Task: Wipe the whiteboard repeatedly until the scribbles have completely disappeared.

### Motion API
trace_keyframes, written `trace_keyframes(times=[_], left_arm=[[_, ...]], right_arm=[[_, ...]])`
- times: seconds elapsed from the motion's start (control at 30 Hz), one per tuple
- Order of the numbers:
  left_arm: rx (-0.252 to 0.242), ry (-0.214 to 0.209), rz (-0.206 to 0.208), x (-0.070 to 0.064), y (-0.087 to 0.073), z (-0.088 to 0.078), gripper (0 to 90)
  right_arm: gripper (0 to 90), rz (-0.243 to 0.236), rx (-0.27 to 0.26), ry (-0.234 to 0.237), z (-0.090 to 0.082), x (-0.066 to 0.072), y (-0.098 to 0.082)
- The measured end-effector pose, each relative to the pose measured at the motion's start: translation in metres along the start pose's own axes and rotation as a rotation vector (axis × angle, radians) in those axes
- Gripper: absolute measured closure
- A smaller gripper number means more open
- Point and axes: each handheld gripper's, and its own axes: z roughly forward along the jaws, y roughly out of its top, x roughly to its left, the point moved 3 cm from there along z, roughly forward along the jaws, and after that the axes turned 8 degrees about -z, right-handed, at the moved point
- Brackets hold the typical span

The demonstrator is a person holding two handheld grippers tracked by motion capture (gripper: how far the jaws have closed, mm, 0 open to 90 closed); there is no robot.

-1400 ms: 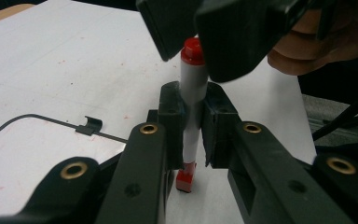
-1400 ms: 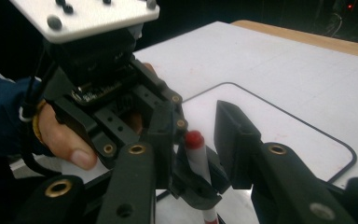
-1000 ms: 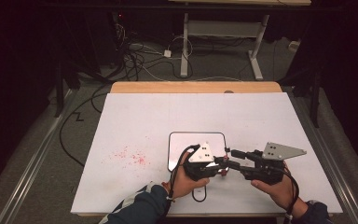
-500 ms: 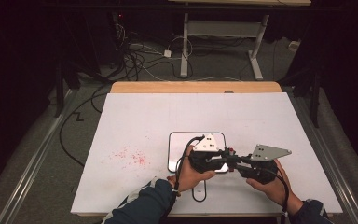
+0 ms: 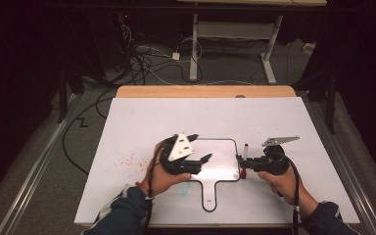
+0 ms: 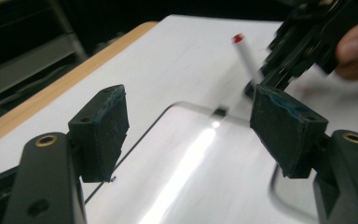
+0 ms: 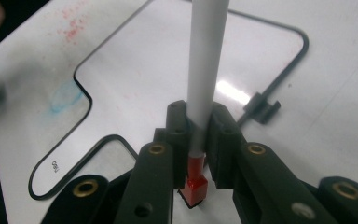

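A white marker (image 5: 245, 155) with red ends stands upright at the right edge of a small black-rimmed whiteboard (image 5: 221, 159). My right gripper (image 5: 247, 162) is shut on it low down. In the right gripper view the jaws of that gripper (image 7: 198, 128) pinch the white barrel (image 7: 208, 60) just above its red end (image 7: 196, 182). My left gripper (image 5: 201, 148) hovers open over the board's left part with nothing in it. In the left gripper view its pads (image 6: 103, 128) stand wide apart above the glossy board (image 6: 182, 163), facing the marker (image 6: 246, 53) and the right gripper (image 6: 307, 35).
The board lies on a white sheet (image 5: 142, 122) covering a wooden table (image 5: 205, 91). Red specks (image 5: 127, 160) and a blue smudge (image 7: 65, 99) mark the sheet left of the board's handle (image 5: 210, 196). A black clip (image 7: 261, 108) sits on the rim. Cables lie on the floor beyond.
The two grippers met over the board half a second ago. The left one has since drawn back to the left and stands open. The marker stays in the right one.
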Motion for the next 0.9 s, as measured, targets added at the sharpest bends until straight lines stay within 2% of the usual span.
trace_keyframes(times=[0.07, 0.13, 0.2, 0.37, 0.47, 0.57, 0.63, 0.7, 0.9], left_arm=[[0.027, 0.051, -0.013, 0.01, -0.018, -0.018, 27.1], [0.06, 0.083, -0.023, 0.015, -0.032, -0.029, 27.1], [0.093, 0.116, -0.052, 0.019, -0.049, -0.04, 25.6], [0.146, 0.154, -0.083, 0.02, -0.08, -0.056, 25.6], [0.146, 0.15, -0.121, 0.018, -0.089, -0.063, 24.5], [0.151, 0.159, -0.123, 0.017, -0.092, -0.065, 24.3], [0.156, 0.172, -0.121, 0.019, -0.093, -0.065, 24.1], [0.156, 0.166, -0.13, 0.019, -0.094, -0.064, 24.1], [0.172, 0.163, -0.111, 0.018, -0.095, -0.061, 24.0]], right_arm=[[80.5, 0.028, 0.002, -0.015, 0.002, -0.005, 0.001], [79.1, 0.032, 0.007, -0.037, 0.006, -0.008, 0.001], [76.8, 0.022, 0.003, -0.066, 0.009, -0.009, 0.0], [72.1, -0.016, 0.009, -0.155, 0.018, -0.01, -0.001], [69.7, -0.041, 0.022, -0.204, 0.025, -0.01, -0.001], [66.6, -0.053, 0.013, -0.221, 0.027, -0.01, 0.0], [62.7, -0.061, 0.015, -0.261, 0.027, -0.011, -0.001], [63.2, -0.064, 0.02, -0.246, 0.028, -0.01, -0.002], [60.8, -0.109, 0.033, -0.275, 0.03, -0.009, -0.004]])
